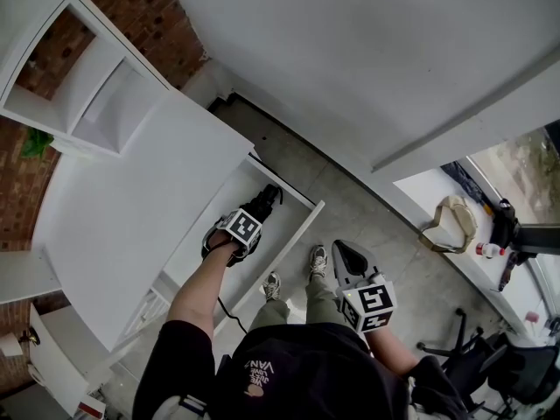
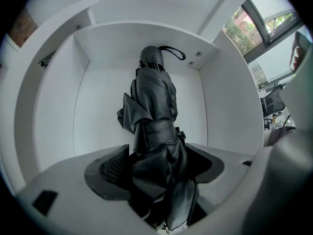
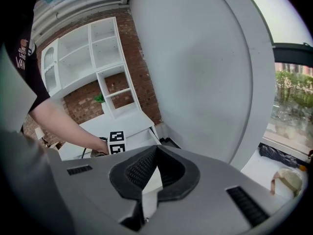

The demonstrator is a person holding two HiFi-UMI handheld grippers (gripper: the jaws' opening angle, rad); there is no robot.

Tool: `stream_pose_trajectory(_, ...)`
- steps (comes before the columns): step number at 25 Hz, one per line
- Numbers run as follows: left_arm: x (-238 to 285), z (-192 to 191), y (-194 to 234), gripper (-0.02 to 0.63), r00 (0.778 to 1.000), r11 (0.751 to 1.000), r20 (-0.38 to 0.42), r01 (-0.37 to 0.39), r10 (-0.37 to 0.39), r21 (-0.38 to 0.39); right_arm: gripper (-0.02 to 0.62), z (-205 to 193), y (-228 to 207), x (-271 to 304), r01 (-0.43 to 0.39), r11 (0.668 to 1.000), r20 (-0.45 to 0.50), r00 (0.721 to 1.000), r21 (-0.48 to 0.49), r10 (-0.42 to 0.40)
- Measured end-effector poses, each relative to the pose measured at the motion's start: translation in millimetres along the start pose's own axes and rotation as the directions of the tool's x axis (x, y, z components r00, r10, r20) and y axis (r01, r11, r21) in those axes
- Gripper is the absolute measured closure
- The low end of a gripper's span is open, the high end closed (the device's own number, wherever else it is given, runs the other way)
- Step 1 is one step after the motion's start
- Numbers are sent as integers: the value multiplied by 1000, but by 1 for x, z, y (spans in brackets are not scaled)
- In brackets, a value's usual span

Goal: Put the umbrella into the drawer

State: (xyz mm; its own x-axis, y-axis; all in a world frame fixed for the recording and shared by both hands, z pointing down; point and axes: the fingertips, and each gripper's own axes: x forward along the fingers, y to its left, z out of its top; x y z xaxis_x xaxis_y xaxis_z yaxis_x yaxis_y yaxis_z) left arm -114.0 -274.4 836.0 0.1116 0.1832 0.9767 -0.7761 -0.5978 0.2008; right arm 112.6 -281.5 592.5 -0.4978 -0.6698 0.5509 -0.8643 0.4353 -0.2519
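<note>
- I find the left claw [image 2: 160, 165] reaching steeply down into the open white drawer [image 1: 300, 224], with its marker cube [image 1: 243, 227] just above the drawer's rim.
- Its jaws are spread wide. The ribbed face of one pad [image 2: 115, 168] is exposed, and I see dark space beside the other.
- The black folded umbrella [image 2: 154, 111] is inside the drawer. Its near end passes between the spread jaws, and neither pad visibly presses the fabric.
- From the claw the umbrella runs along the middle of the drawer. A closure strap [image 2: 156, 131] binds it partway along.
- The handle end and its wrist loop [image 2: 172, 52] lie close to the drawer's far end wall, by two screw heads [image 2: 194, 58].
- I cannot tell whether the umbrella's whole length rests on the drawer floor.
- The right claw [image 3: 156, 152] is outside the drawer, off its front edge. It is held over the grey floor [image 1: 367, 208] near my shoes.
- Its jaws are pressed together at the tips with nothing between them.
- From the right gripper view, the left claw's marker cube and the forearm [image 3: 63, 126] show at the drawer.
- The white counter [image 1: 114, 208] lies directly above the drawer. An open white shelf unit [image 1: 87, 86] stands on the counter against a brick wall [image 1: 149, 16].
</note>
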Motion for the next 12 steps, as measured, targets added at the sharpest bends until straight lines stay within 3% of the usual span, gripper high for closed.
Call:
stream_pose_trajectory(6,-14,-2,3,267,996,1000,87,-15,15,-7,595,5,10,-1,-2,1000,13,1000,-5,2)
stream_pose_trajectory(12,-48,-9,9,267,978,998,199,-70,68,3,595,8,27,-7,6,1000,42,999,-7,-5)
